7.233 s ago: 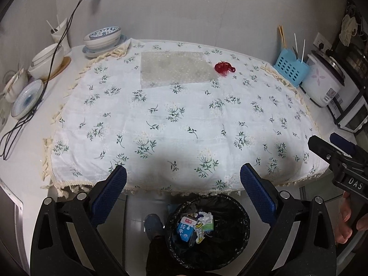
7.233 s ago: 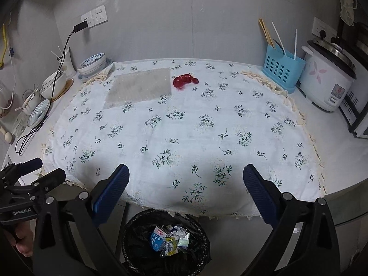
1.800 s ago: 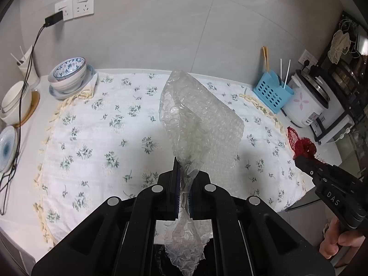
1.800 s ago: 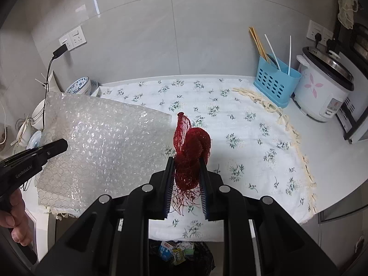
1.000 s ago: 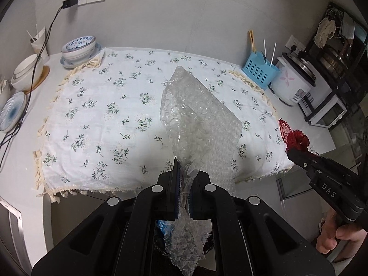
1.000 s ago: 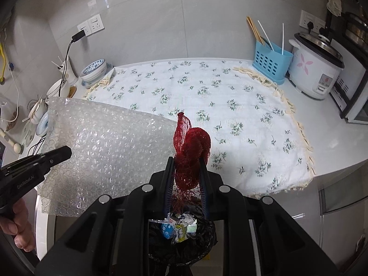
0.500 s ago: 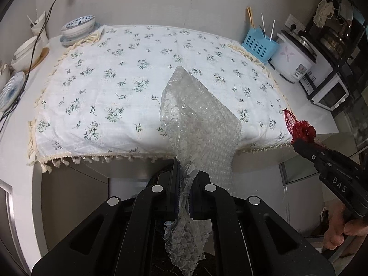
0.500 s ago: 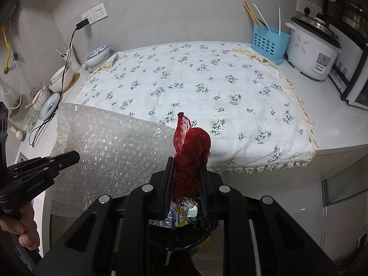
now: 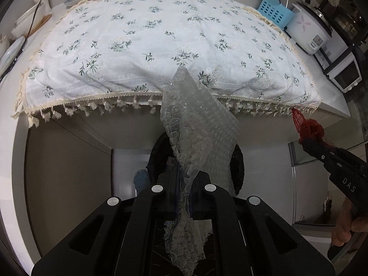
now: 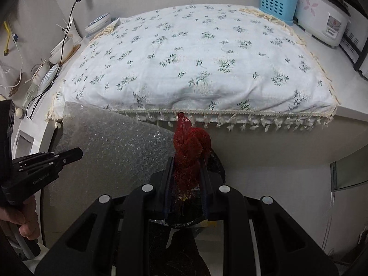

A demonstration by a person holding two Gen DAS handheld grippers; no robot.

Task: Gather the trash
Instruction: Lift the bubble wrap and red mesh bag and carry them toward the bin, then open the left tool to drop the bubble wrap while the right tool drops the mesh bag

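My left gripper (image 9: 184, 179) is shut on a sheet of clear bubble wrap (image 9: 197, 135), which stands up past the fingers and hangs down behind them. It points steeply down in front of the table edge, over the black trash bin (image 9: 154, 158), which the wrap mostly hides. My right gripper (image 10: 187, 170) is shut on a bunched red mesh net (image 10: 192, 147), just above the bin's rim (image 10: 218, 164). In the right wrist view the left gripper (image 10: 71, 155) and bubble wrap (image 10: 115, 142) are at the left. In the left wrist view the right gripper (image 9: 307, 141) and red net (image 9: 309, 127) are at the right.
The table under a white floral cloth (image 9: 161, 34) with a tasselled hem fills the upper view. A rice cooker (image 10: 322, 23), a blue basket (image 10: 277, 7) and a microwave (image 9: 345, 73) stand at the right; bowls (image 10: 97, 24) and a charging cable (image 10: 66, 30) at the left. A cabinet front (image 9: 69, 165) lies below the counter.
Both grippers have sunk from above the tablecloth to below the table's front edge, towards the bin. Each still grips its item: bubble wrap left, red net right.
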